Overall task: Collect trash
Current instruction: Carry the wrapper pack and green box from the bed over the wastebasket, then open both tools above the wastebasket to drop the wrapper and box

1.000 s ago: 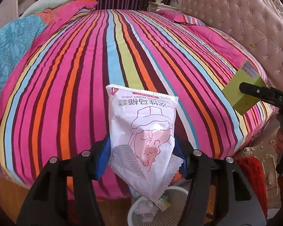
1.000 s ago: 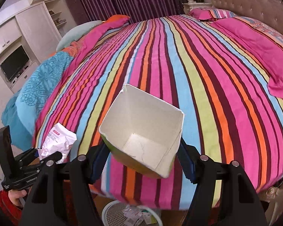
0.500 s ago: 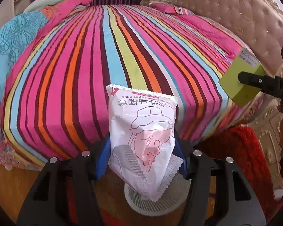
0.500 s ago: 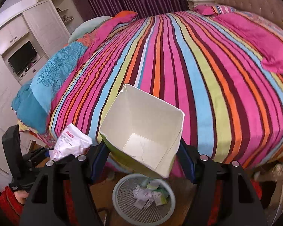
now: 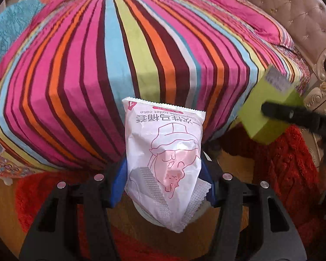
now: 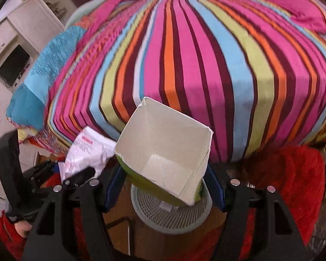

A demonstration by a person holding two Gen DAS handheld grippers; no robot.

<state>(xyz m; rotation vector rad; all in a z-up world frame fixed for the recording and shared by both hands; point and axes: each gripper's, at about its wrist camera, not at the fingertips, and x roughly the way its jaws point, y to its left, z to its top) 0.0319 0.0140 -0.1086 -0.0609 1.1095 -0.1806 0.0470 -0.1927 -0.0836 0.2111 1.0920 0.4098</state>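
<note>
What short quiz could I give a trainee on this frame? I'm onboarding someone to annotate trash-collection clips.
1. True or false: the left gripper is empty.
2. What does the right gripper hold? A) a glass bottle B) an open green carton C) a towel
3. What stands on the floor directly below the carton in the right wrist view?

Key:
1. False; its fingers clamp a white printed packet.
2. B; the carton's open top faces the camera and looks empty inside.
3. A round white mesh wastebasket, at the foot of the striped bed.
</note>
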